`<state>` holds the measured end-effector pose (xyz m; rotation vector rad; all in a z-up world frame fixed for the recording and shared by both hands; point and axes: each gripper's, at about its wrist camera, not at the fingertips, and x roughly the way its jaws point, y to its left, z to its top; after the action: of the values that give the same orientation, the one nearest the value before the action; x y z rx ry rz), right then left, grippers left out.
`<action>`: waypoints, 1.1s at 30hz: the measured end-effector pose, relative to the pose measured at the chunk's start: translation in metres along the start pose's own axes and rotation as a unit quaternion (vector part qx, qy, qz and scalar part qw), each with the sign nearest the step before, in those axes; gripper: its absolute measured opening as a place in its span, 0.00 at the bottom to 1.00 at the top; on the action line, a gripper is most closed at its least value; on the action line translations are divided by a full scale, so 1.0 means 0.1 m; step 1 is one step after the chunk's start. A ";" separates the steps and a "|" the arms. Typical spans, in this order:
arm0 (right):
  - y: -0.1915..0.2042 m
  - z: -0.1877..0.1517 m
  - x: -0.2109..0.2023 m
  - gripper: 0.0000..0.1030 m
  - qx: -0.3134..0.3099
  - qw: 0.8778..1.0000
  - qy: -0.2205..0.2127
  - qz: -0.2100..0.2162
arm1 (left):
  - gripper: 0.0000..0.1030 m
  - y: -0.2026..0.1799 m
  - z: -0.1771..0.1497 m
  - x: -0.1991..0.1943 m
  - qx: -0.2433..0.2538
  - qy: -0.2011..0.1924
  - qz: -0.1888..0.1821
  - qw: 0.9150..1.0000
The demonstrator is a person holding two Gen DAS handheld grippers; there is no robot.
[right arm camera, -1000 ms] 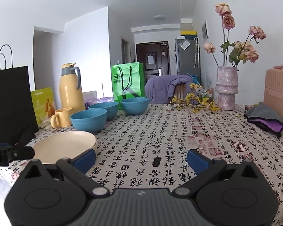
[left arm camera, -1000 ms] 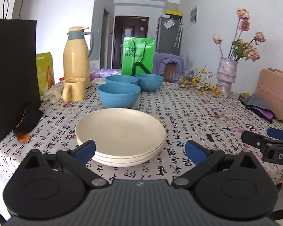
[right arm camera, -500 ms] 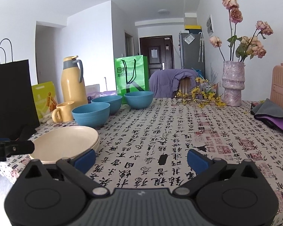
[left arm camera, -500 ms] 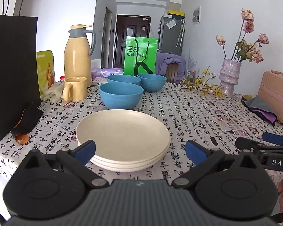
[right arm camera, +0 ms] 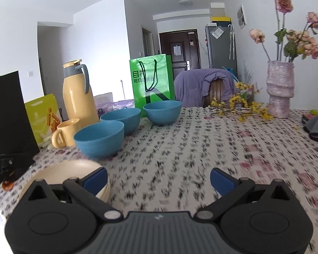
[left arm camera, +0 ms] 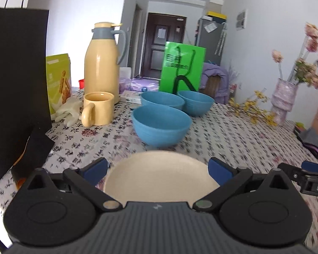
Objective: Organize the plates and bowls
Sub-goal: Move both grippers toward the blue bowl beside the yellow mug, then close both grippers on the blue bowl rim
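Three blue bowls (left arm camera: 161, 127) are sitting mid-bench, two touching behind the nearest, with a mug (left arm camera: 98, 111) and flask (left arm camera: 101, 63) to their left and a black bag (left arm camera: 17, 89) crowding the left edge. The cream plates (left arm camera: 161, 173) are lying stacked just before the bowls. The left claw (left arm camera: 159, 168) is hovering spread wide over the plates, level. The right claw (right arm camera: 158, 178) is also hovering spread, beside the stack, facing open cloth on the bench (right arm camera: 201, 148) toward a vase (right arm camera: 279, 89).

Left gripper (left arm camera: 158, 170) jaws spread wide, right gripper (right arm camera: 159, 178) jaws likewise, both apparently level
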<state>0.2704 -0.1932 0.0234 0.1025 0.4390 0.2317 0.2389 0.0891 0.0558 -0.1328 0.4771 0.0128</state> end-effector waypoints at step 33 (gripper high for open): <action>0.51 0.79 2.85 0.15 0.067 0.977 0.160 0.122 | 0.10 0.73 0.90 2.30 -0.110 0.146 -0.031 0.983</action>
<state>0.5453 -0.0782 -0.0140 0.2533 0.7654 0.4634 0.4807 0.1690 0.0206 -0.3704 0.7650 -0.0163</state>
